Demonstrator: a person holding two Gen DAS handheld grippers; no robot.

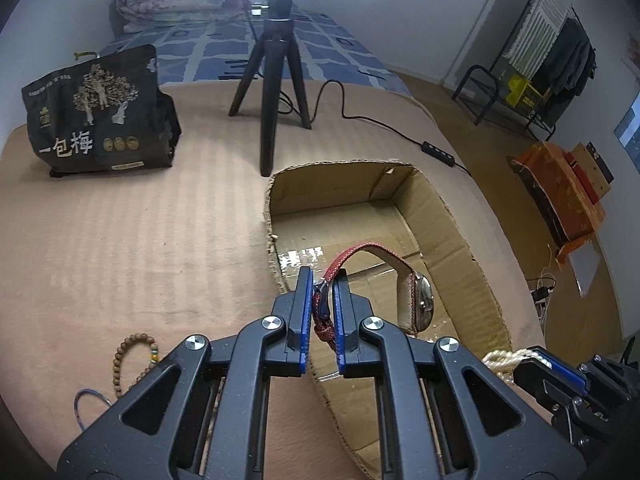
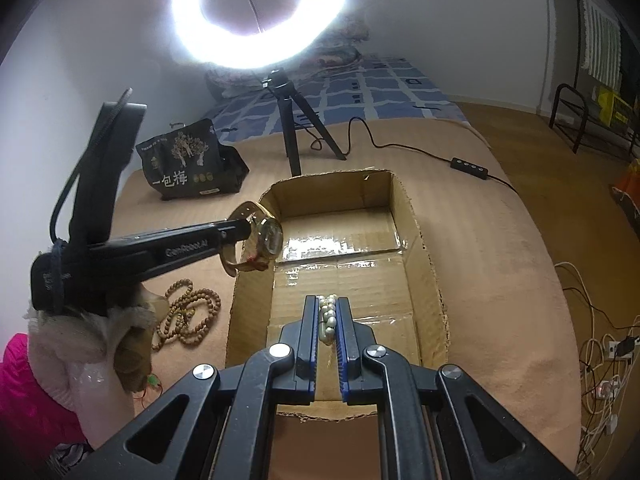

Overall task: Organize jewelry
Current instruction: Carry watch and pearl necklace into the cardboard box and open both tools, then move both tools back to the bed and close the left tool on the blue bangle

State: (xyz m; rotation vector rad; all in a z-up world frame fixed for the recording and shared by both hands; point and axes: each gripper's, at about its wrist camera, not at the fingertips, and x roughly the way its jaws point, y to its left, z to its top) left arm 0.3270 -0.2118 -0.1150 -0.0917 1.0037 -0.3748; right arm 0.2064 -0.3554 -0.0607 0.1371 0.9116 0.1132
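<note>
My left gripper [image 1: 323, 280] is shut on the red woven strap of a wristwatch [image 1: 420, 304] and holds it above the left wall of an open cardboard box [image 1: 452, 216]. The watch [image 2: 269, 236] also shows in the right wrist view, hanging over the box's left edge [image 2: 256, 200]. My right gripper [image 2: 327, 304] is shut on a pearl string [image 2: 328, 318] above the near part of the box; it shows in the left wrist view [image 1: 508, 360] too. A wooden bead bracelet [image 1: 134, 356] and bead strands [image 2: 188, 316] lie on the blanket left of the box.
A black tripod [image 1: 276, 80] with a ring light [image 2: 260, 12] stands behind the box, its cable and switch [image 1: 438, 154] trailing right. A dark snack bag [image 1: 100, 112] stands at back left. A thin blue ring [image 1: 90, 402] lies near the bracelet.
</note>
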